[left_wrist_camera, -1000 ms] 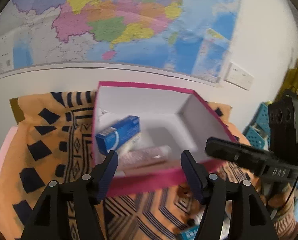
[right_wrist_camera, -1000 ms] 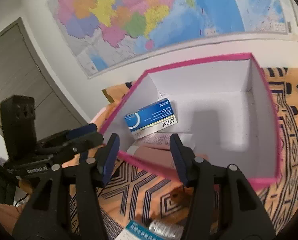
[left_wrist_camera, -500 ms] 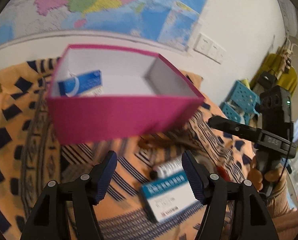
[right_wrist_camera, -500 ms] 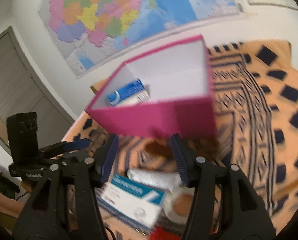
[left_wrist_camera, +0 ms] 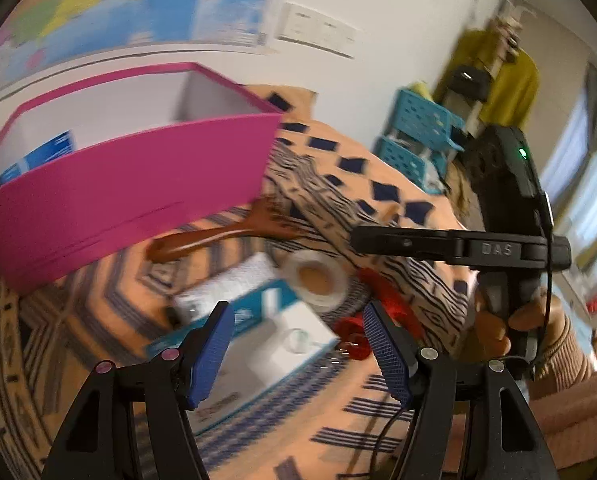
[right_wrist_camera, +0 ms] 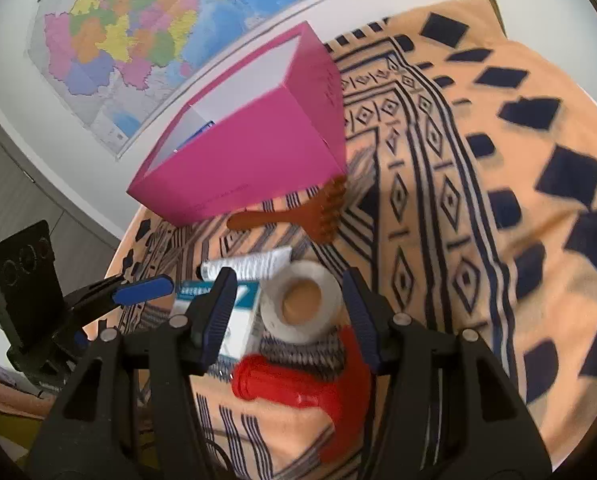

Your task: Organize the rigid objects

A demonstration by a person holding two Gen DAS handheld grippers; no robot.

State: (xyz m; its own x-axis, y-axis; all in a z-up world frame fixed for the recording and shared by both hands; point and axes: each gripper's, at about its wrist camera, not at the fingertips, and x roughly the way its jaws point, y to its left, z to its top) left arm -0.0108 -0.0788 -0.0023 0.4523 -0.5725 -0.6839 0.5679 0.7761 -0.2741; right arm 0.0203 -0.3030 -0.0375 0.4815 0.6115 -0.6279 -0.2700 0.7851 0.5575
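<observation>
Both grippers hang over the patterned cloth [right_wrist_camera: 478, 240], jaws released and grasping nothing. The left gripper [left_wrist_camera: 298, 344] is above a teal-and-white carton [left_wrist_camera: 266, 344]. The right gripper [right_wrist_camera: 288, 312] frames a tape roll [right_wrist_camera: 302, 304], with a red tool [right_wrist_camera: 298, 384] just below it. A white tube [right_wrist_camera: 250, 266] lies beside the carton and a brown comb [right_wrist_camera: 298, 212] touches the pink box [right_wrist_camera: 250, 160]. 1 blue carton [left_wrist_camera: 38, 156] sits inside the box.

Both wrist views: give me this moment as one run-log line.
left gripper: open, over teal-white box | right gripper: open, over tape roll | pink box: holds blue carton | brown comb: on cloth
</observation>
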